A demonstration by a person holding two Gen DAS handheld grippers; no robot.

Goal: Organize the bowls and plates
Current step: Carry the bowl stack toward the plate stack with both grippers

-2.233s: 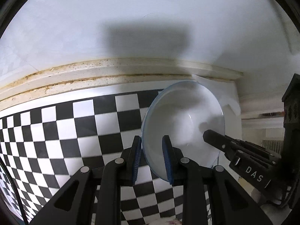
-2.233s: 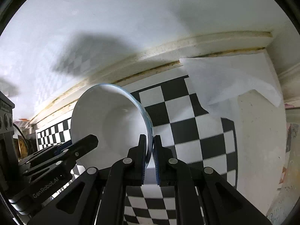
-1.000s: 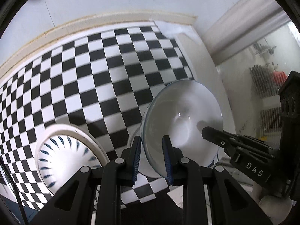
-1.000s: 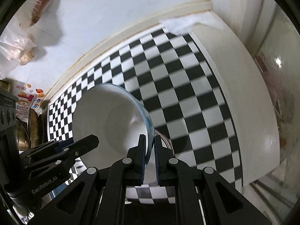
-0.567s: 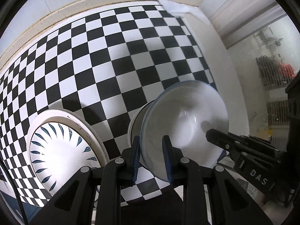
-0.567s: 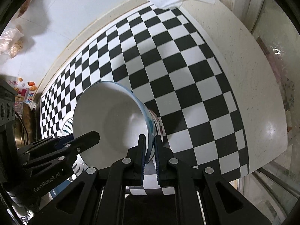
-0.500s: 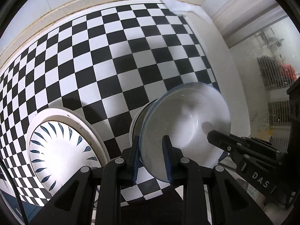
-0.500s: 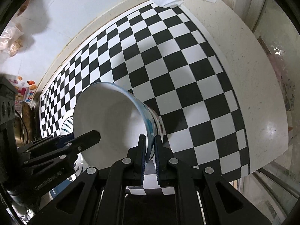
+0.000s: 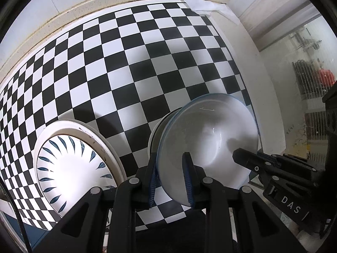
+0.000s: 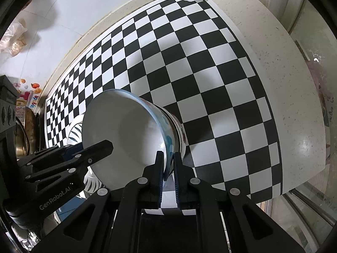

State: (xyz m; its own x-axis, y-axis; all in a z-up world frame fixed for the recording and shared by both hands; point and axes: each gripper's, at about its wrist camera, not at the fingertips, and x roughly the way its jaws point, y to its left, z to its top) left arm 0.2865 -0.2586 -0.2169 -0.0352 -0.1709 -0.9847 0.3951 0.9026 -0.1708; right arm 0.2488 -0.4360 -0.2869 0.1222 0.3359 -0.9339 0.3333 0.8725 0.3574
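Both claws pinch opposite rim edges of one white ceramic bowl with a blue rim (image 9: 207, 139): the left gripper (image 9: 171, 175) and the right gripper (image 10: 167, 169). It sits nested in another bowl (image 10: 179, 135) on the black-and-white checkered mat (image 9: 130, 59), beside a white plate with blue leaf marks (image 9: 69, 164).

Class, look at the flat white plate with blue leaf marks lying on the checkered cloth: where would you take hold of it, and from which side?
Grip the white plate with blue leaf marks at its raised outer rim, coming from above with one pad inside and one outside. It lies flat, so only the rim offers an edge to pinch.
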